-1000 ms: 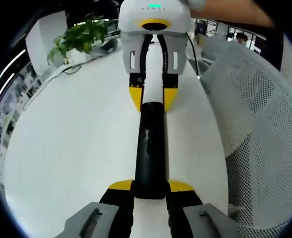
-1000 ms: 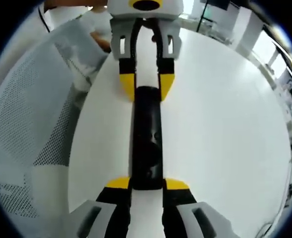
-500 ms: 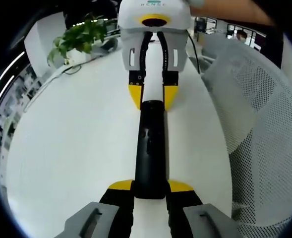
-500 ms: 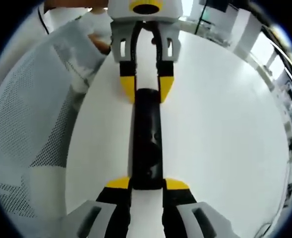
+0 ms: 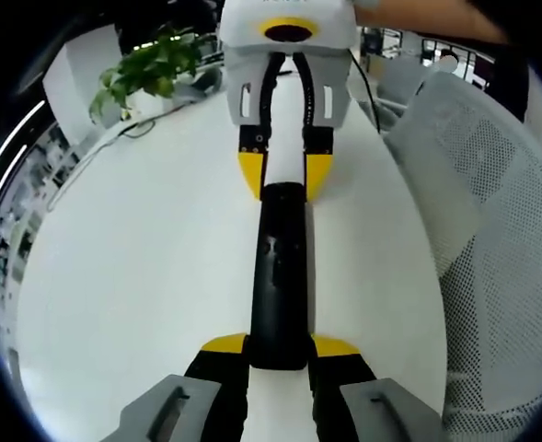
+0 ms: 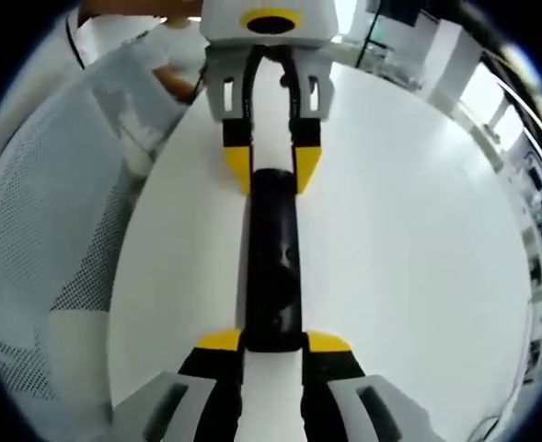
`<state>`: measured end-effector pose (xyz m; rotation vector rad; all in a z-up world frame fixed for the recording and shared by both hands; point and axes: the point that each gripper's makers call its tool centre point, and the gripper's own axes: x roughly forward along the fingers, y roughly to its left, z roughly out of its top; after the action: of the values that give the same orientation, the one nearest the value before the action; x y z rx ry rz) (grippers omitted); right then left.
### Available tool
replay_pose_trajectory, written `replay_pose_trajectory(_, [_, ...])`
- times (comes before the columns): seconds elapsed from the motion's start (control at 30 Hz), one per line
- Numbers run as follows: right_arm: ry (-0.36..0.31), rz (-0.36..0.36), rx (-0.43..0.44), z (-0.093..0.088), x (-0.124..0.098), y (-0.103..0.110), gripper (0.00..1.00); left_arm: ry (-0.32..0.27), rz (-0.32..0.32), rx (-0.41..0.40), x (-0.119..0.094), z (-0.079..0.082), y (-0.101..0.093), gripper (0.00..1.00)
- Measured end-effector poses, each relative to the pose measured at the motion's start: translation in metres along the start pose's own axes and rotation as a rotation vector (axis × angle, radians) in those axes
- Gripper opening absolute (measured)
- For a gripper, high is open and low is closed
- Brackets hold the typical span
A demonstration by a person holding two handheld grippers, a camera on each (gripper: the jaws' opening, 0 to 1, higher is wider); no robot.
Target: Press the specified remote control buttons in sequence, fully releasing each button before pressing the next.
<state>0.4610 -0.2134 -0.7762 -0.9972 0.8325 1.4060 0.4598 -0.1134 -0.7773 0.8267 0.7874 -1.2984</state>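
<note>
Remote [image 5: 280, 276] hangs above the table [image 5: 142, 276], my left gripper [image 5: 280, 345] clamped on one end and my right gripper [image 6: 272, 343] on the other, jaws narrowed to its width, presumably steadying it before any button press.

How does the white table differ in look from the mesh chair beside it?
The white table is smooth and plain; the mesh chair is full of small holes. The table top lies flat; the chair's back curves and rises beside the table edge. Both look white or pale grey.
</note>
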Motion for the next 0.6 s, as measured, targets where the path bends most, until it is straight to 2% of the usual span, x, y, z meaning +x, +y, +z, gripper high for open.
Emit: replay_pose_trajectory(0.6, [-0.003,-0.031,0.012,-0.010,0.001,-0.033,0.19,0.011,0.013,0.014,0.006,0.006,0.034,0.24])
